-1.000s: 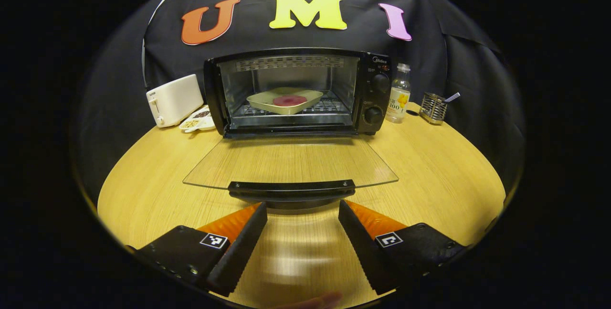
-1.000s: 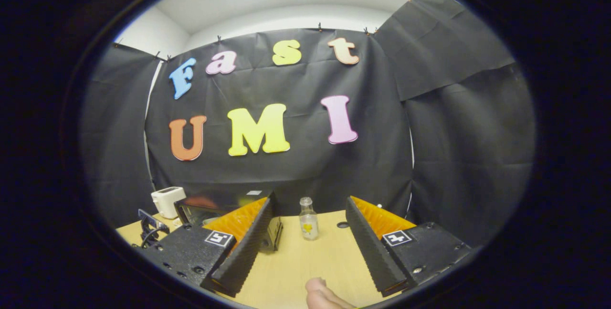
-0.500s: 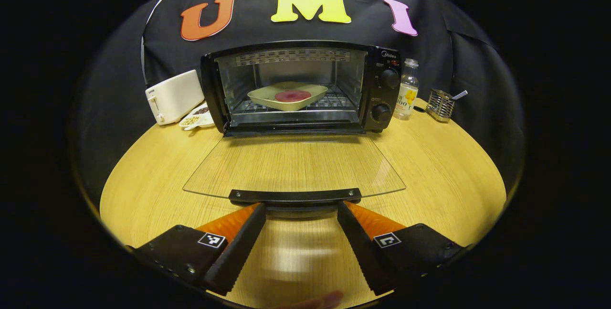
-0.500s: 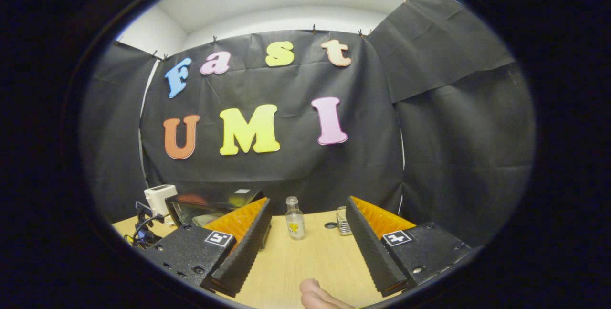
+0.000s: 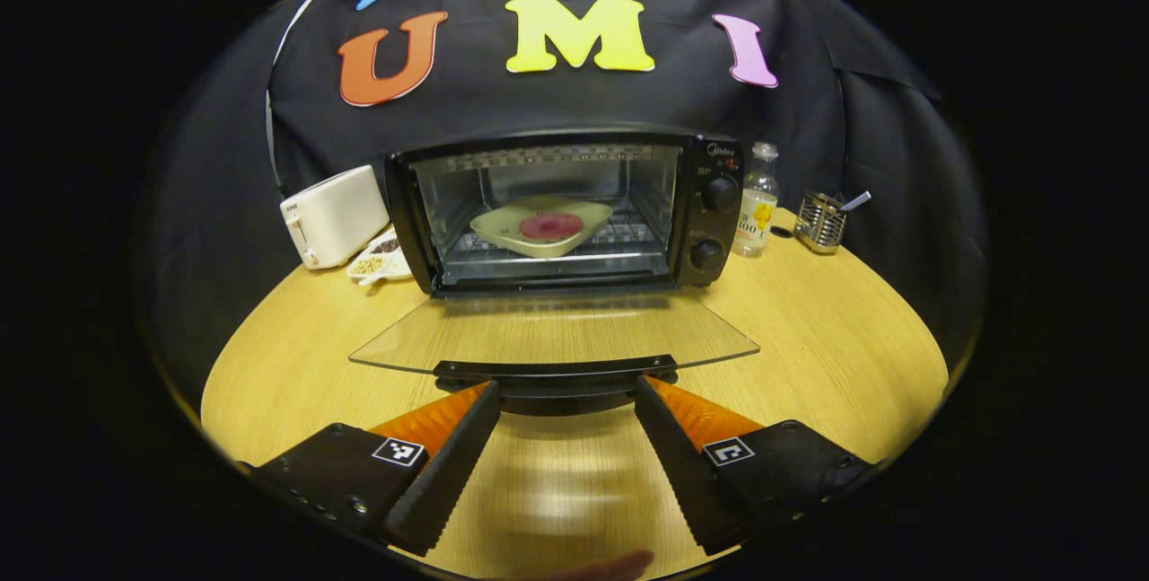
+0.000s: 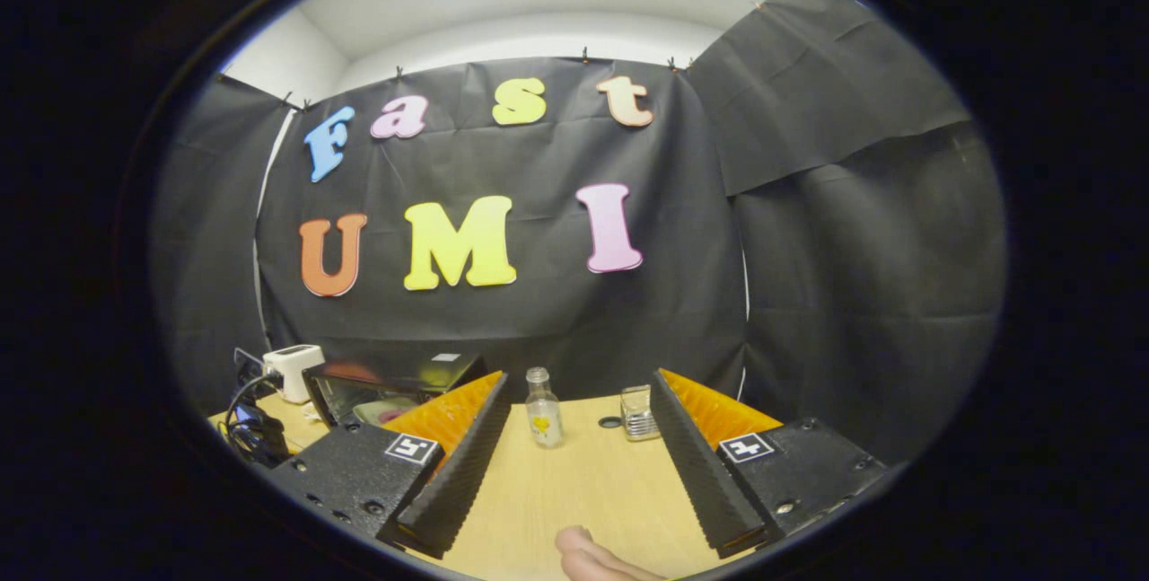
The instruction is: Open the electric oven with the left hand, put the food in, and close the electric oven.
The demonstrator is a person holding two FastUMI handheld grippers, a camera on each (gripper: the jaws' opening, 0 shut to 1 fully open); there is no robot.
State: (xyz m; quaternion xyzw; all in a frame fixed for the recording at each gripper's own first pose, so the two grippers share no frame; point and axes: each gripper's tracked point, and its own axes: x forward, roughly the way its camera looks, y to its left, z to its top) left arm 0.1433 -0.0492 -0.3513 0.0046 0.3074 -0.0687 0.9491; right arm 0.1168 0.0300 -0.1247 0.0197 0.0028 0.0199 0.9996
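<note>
Now the electric oven (image 5: 561, 204) stands at the far side of the wooden table (image 5: 826, 338), its glass door (image 5: 552, 334) swung down nearly flat. Inside, on the rack, sits the tray (image 5: 503, 231) with the food (image 5: 550, 225). The left gripper (image 5: 565, 401) is spread wide, holding nothing, its fingertips just beneath the door handle (image 5: 555, 371). The right gripper (image 6: 579, 433) hangs wide open and empty, with a bottle (image 6: 541, 410) far beyond it.

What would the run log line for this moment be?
oven: door open | food: inside | left gripper: open at handle | right gripper: open, empty
</note>
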